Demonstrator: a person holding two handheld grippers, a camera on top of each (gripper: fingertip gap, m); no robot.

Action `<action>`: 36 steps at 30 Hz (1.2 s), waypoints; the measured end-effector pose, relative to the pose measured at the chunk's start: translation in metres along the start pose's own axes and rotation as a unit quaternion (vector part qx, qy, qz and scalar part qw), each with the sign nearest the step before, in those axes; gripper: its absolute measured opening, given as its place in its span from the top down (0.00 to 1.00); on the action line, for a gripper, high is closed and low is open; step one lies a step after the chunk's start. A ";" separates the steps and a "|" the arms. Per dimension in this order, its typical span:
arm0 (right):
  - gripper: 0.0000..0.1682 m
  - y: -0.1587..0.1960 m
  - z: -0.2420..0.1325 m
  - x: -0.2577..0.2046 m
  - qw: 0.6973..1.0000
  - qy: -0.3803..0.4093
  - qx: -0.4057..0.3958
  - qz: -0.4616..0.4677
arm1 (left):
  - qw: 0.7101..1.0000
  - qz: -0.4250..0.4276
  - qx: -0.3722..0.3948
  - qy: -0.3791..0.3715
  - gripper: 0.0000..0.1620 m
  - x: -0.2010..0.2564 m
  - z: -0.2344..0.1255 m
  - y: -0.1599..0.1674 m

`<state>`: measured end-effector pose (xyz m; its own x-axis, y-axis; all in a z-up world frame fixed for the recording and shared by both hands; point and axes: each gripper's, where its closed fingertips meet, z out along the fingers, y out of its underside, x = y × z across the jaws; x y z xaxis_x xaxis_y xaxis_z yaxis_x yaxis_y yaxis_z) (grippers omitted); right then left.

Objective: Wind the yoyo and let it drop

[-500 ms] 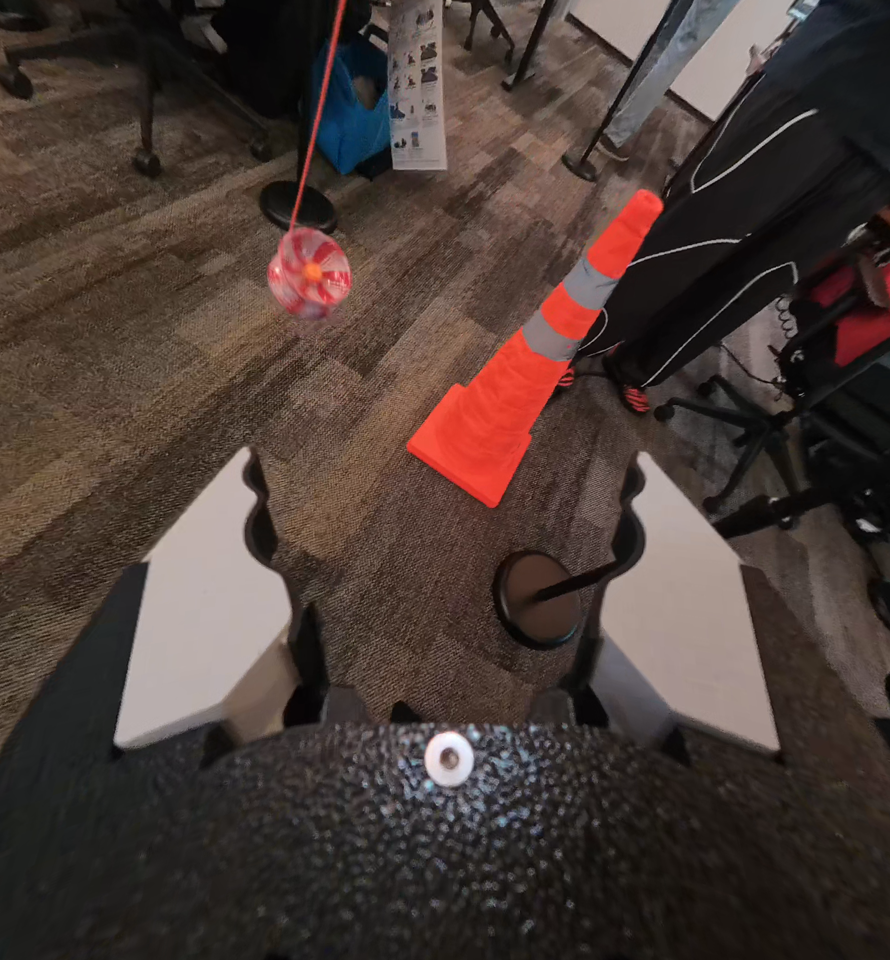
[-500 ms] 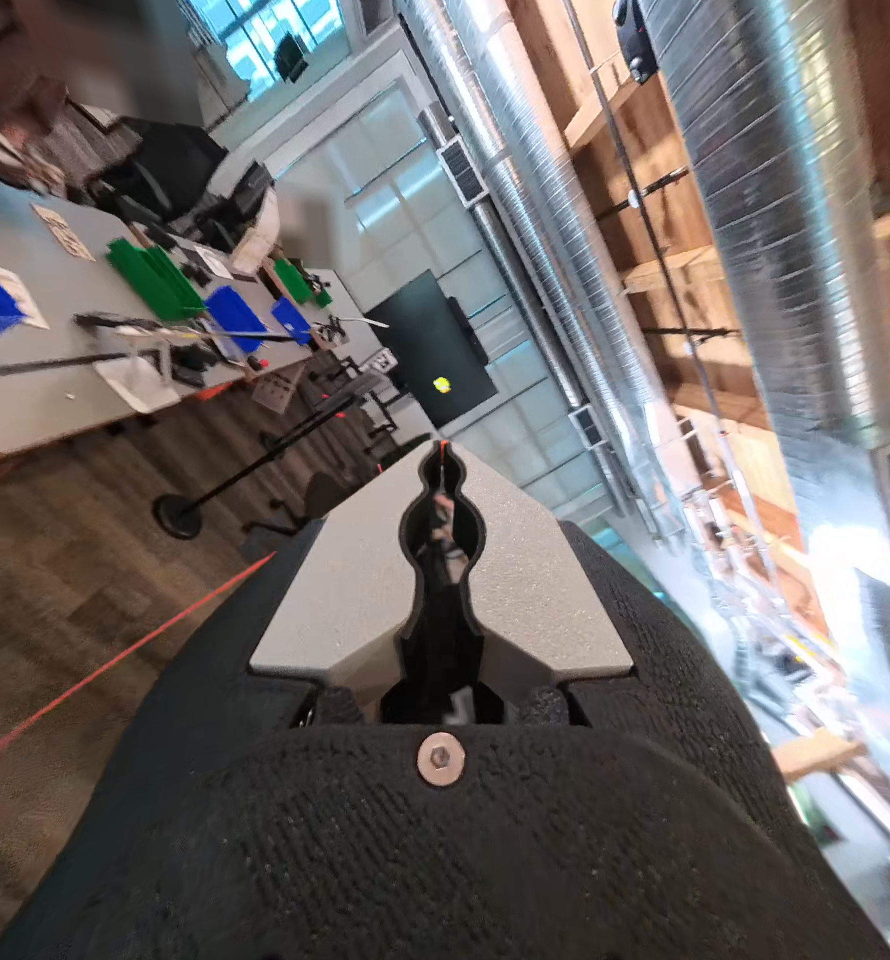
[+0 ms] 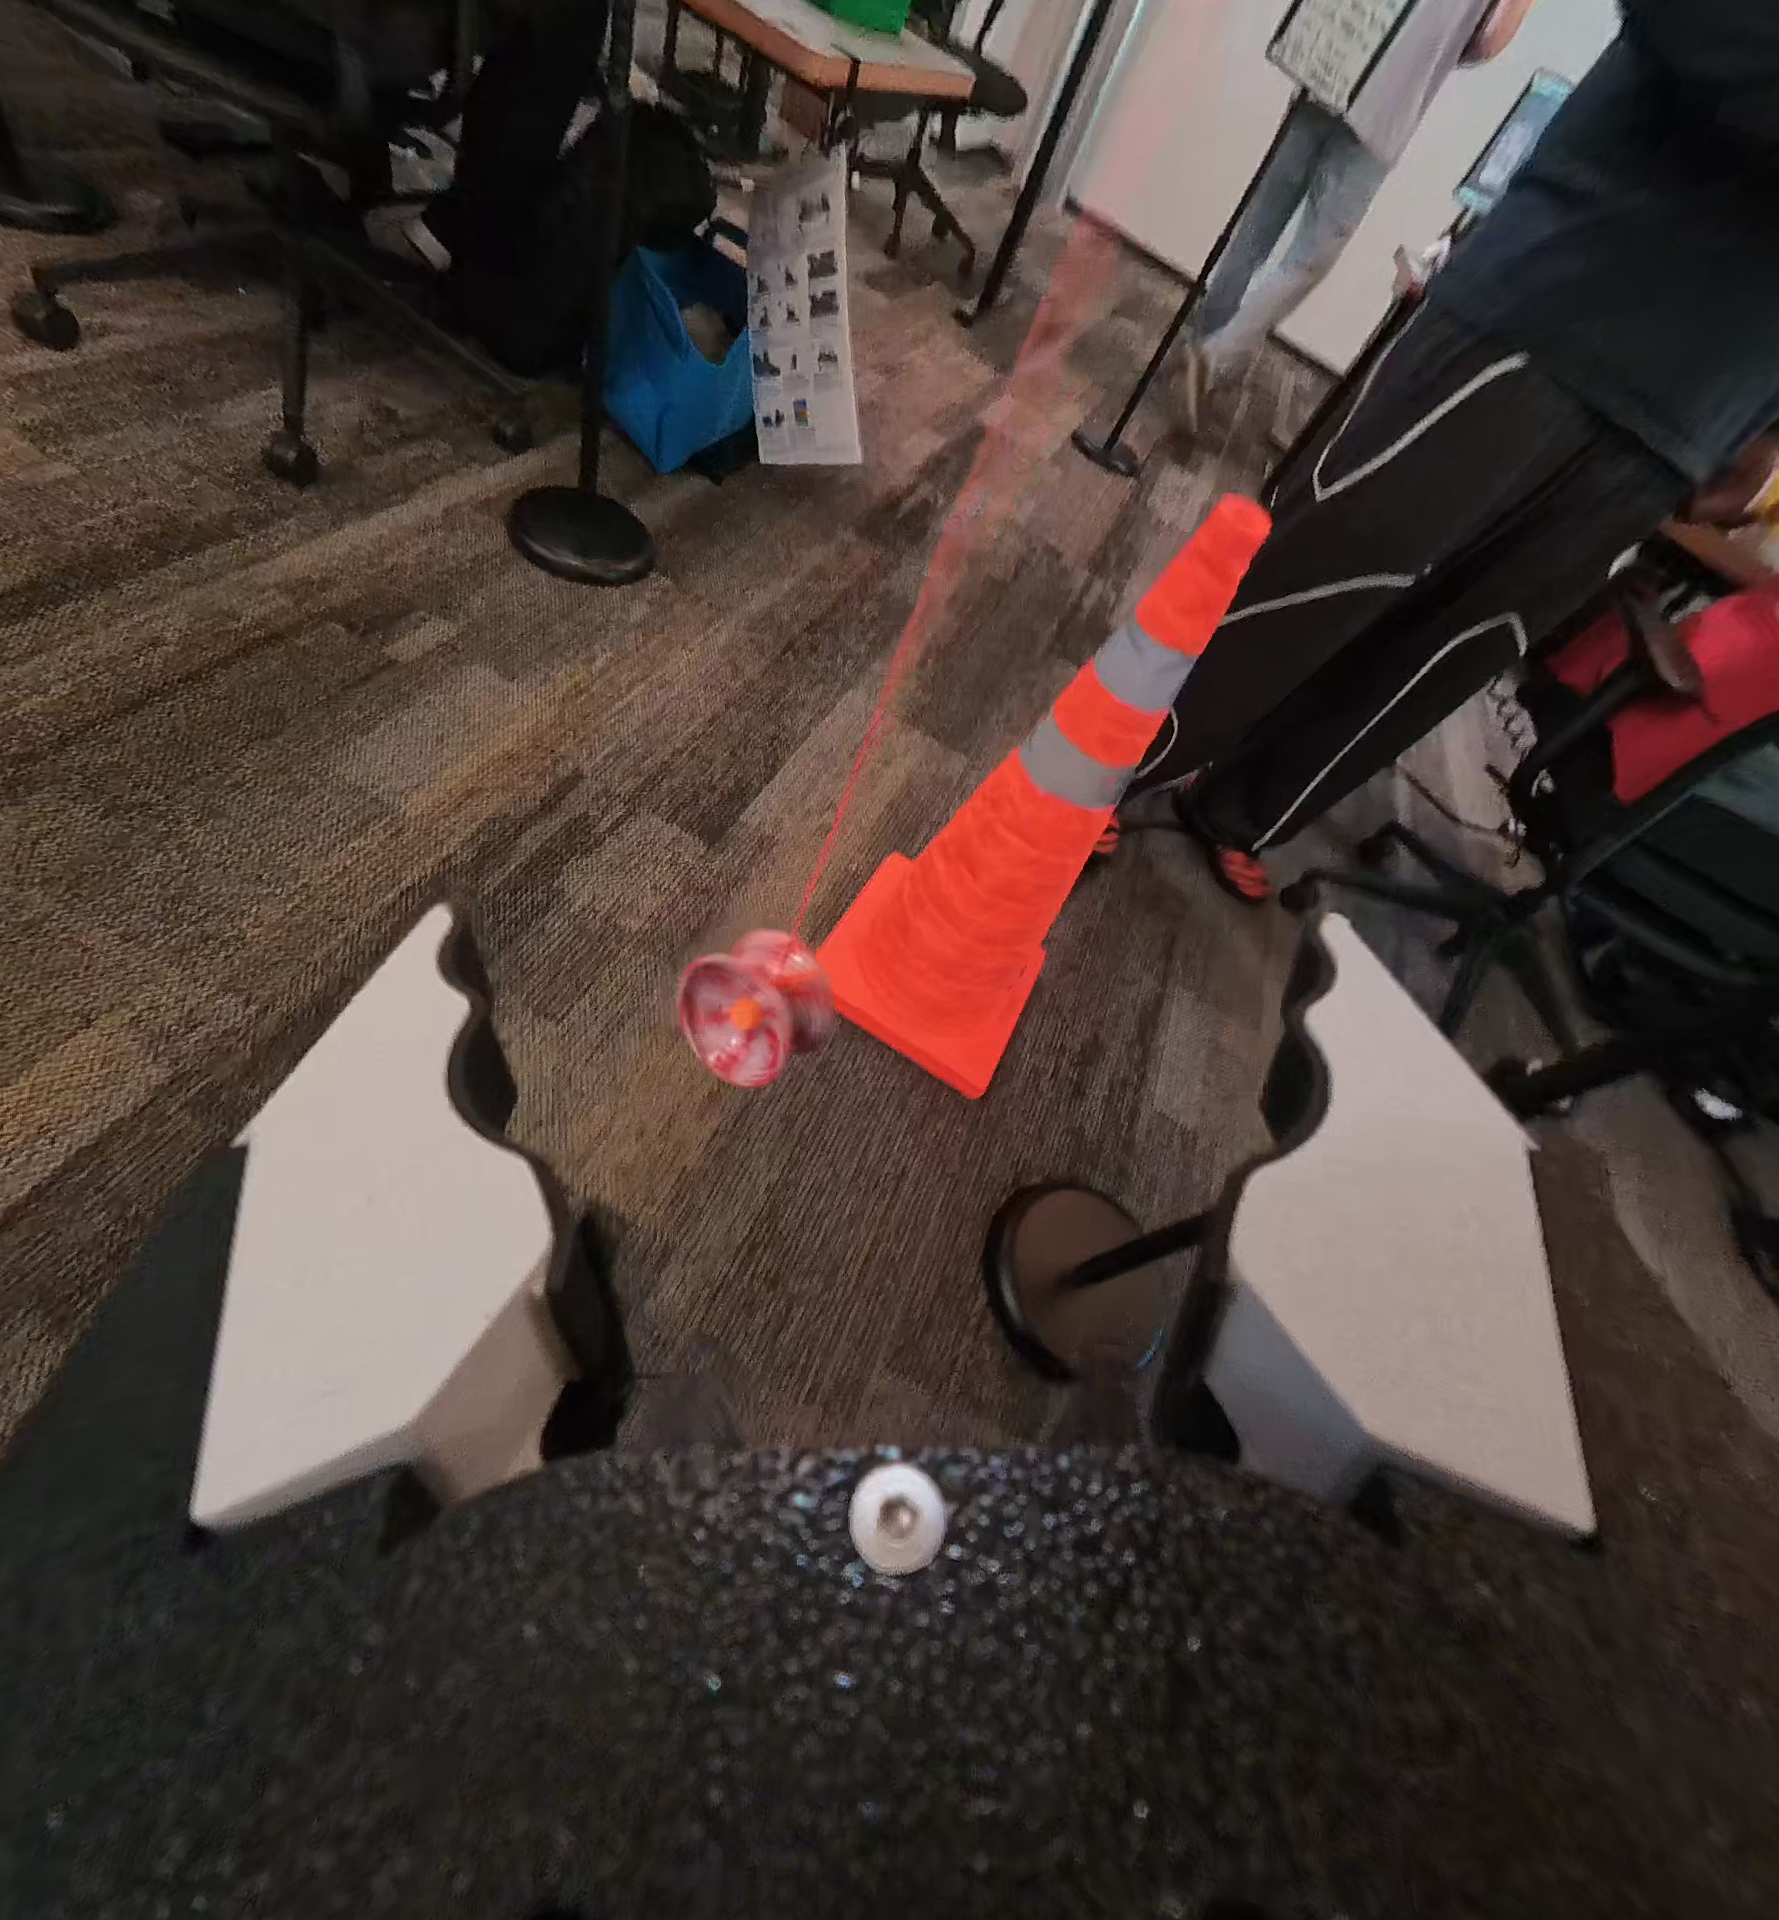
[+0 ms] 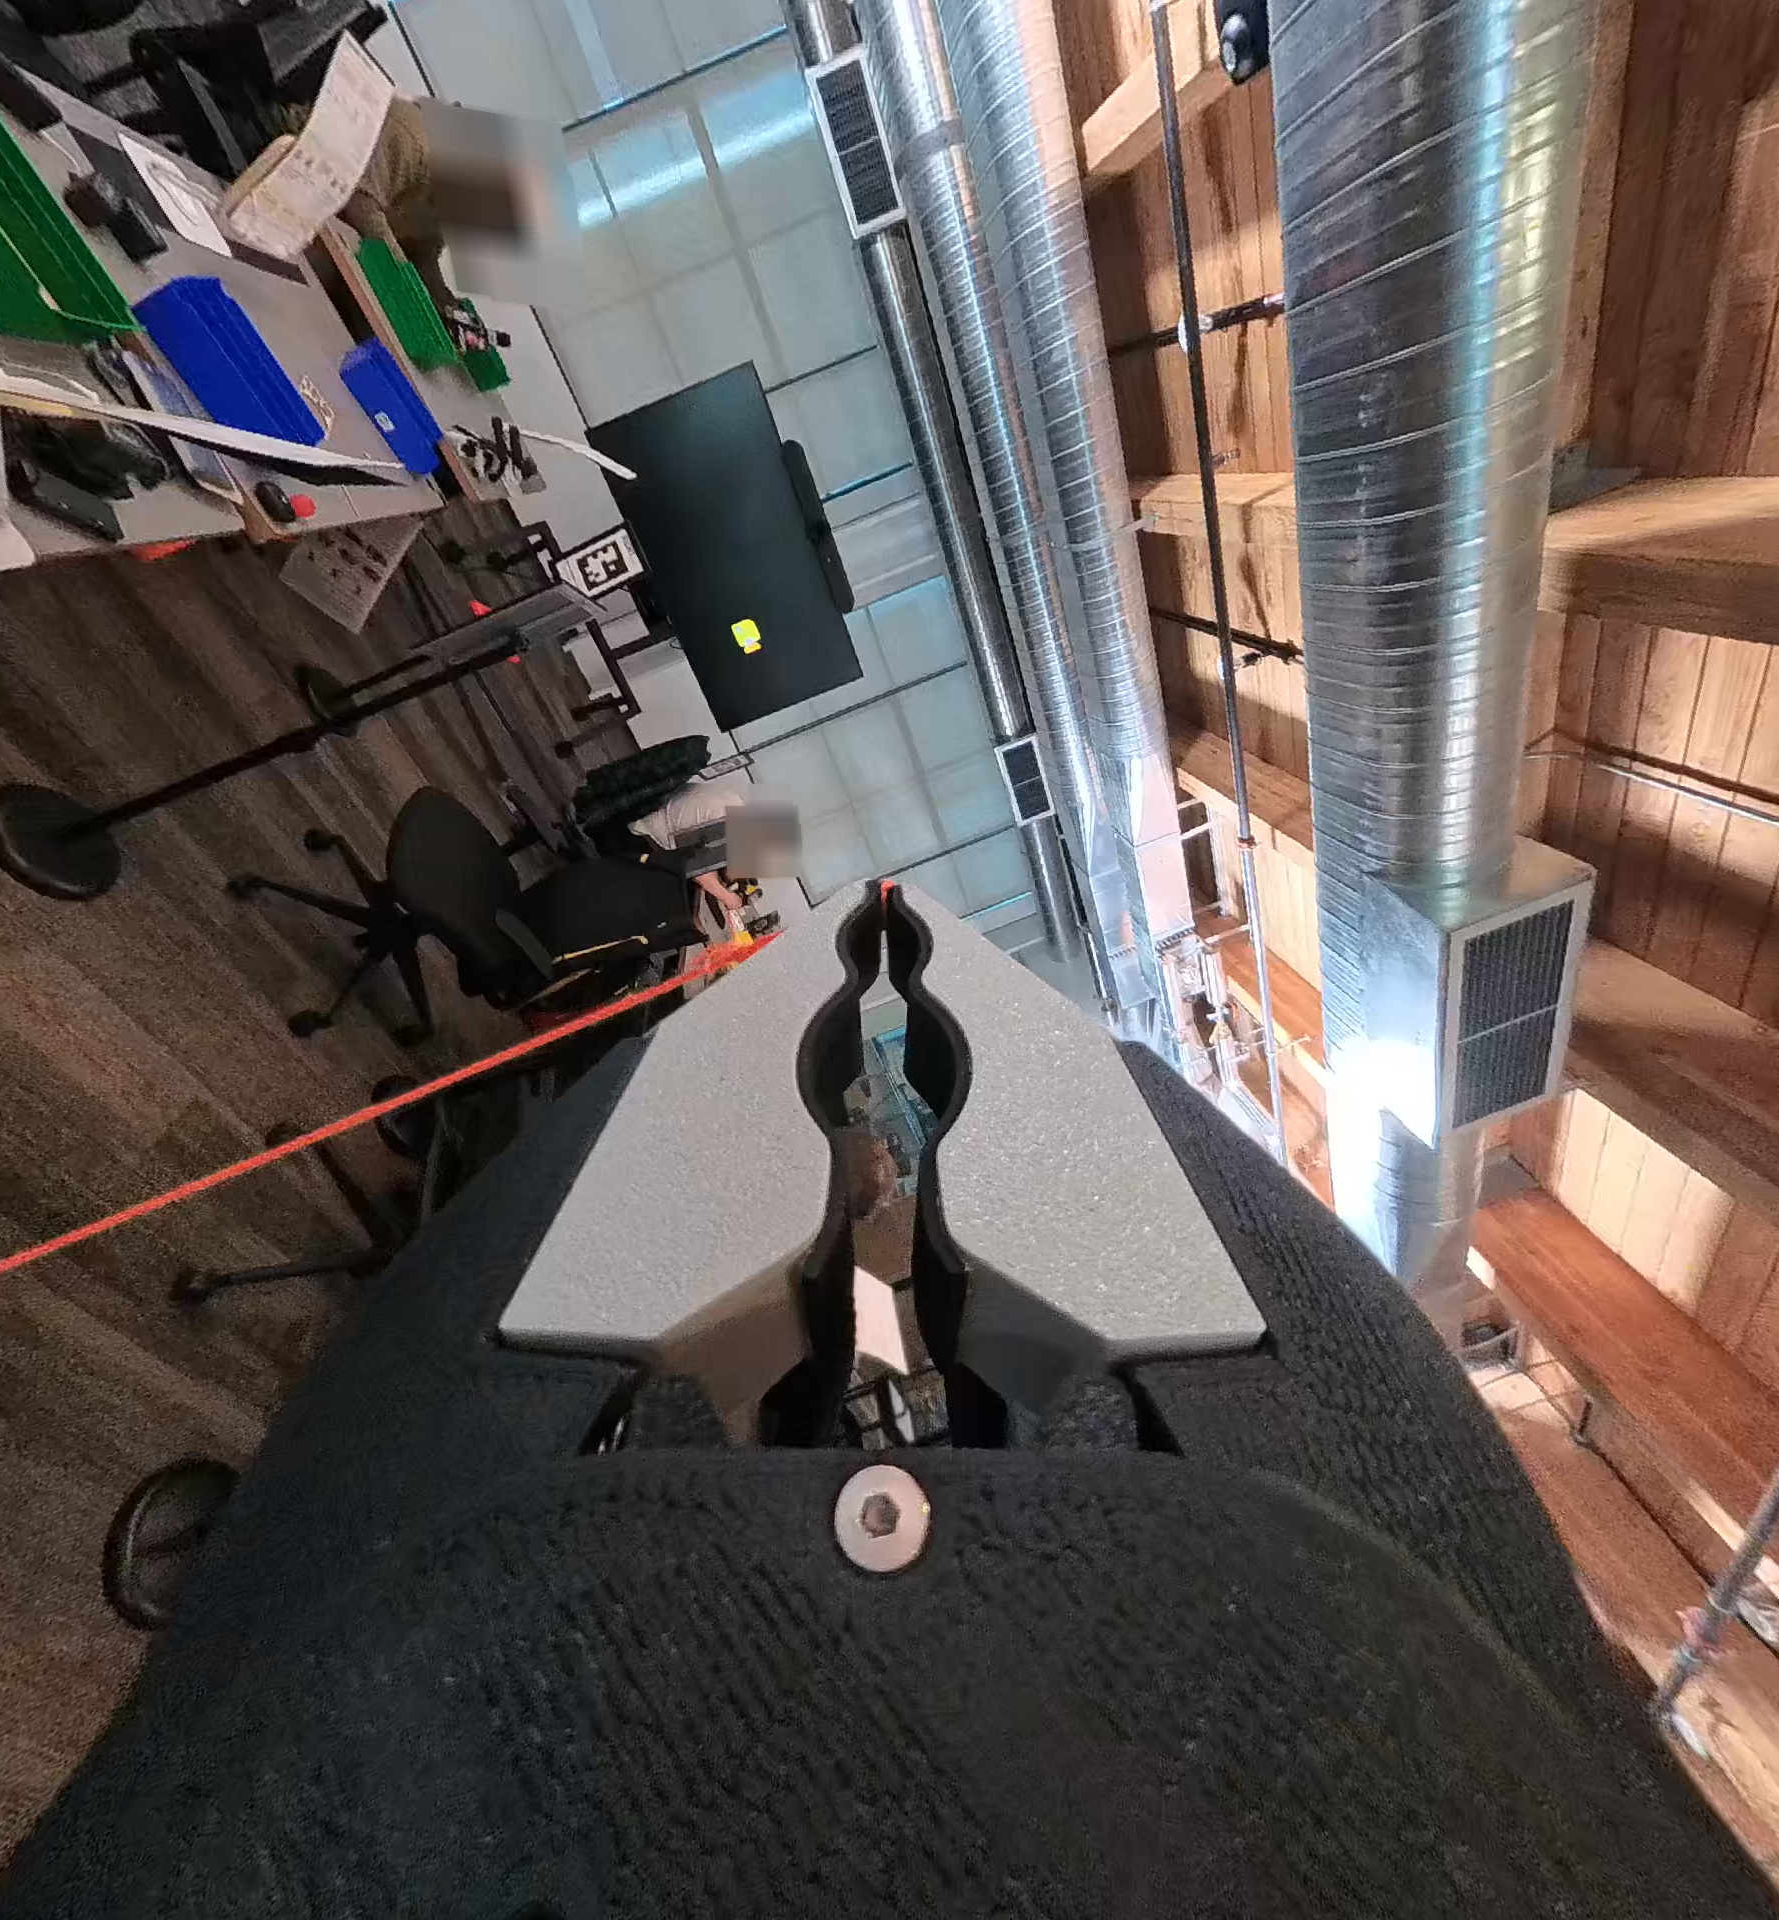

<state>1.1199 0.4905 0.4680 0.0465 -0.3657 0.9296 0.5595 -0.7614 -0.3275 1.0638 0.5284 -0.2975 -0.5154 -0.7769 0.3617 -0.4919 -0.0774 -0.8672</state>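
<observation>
Item 1 – red-and-white marbled plastic yoyo w/ orange hub (image 3: 755, 1008): hangs in mid-air above the brown patterned carpet floor (image 3: 241, 779), tilted, one face toward the left wrist cam. Sits in view between the two fingers of the left gripper, touching neither; just beside the base of the cone in the frame. Slightly motion-blurred

Item 2 – thin red-orange yoyo string (image 4: 345, 1117): in left wrist view runs up from yoyo toward top of frame, upper part smeared by blur. In right wrist view runs taut from the finger tips off to lower-left edge

Item 3 – left gripper, black body w/ grey finger plates (image 3: 885, 1018): fingers spread wide apart, nothing between them, pointing down at floor

Item 4 – right gripper, same build (image 4: 883, 896): fingers pressed together, string end pinched at the very tips; pointing up toward silver ceiling ducts (image 4: 1404, 520) & wood ceiling

Item 5 – orange collapsible traffic cone w/ grey reflective bands (image 3: 1030, 831): upright on carpet, ahead of left gripper

Item 6 – person in black trousers w/ white piping (image 3: 1436, 582): stands right behind cone

Item 7 – black round stanchion base (image 3: 1072, 1278): on carpet near right finger of left gripper, partly hidden by it

Item 8 – blue bag (image 3: 677, 364): on floor, far side, beside hanging printed sheet
</observation>
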 end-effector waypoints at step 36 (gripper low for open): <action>1.00 -0.141 -0.184 0.173 0.961 -0.048 0.236 0.135 | 0.983 -0.096 0.095 -0.128 0.55 0.002 0.054 -0.022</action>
<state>0.8972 0.4358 0.6442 0.3066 -0.4471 0.8403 0.8287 -0.3089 -0.4667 1.1110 0.4948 -0.2962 -0.2211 -0.8664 0.4477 -0.4111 -0.3335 -0.8484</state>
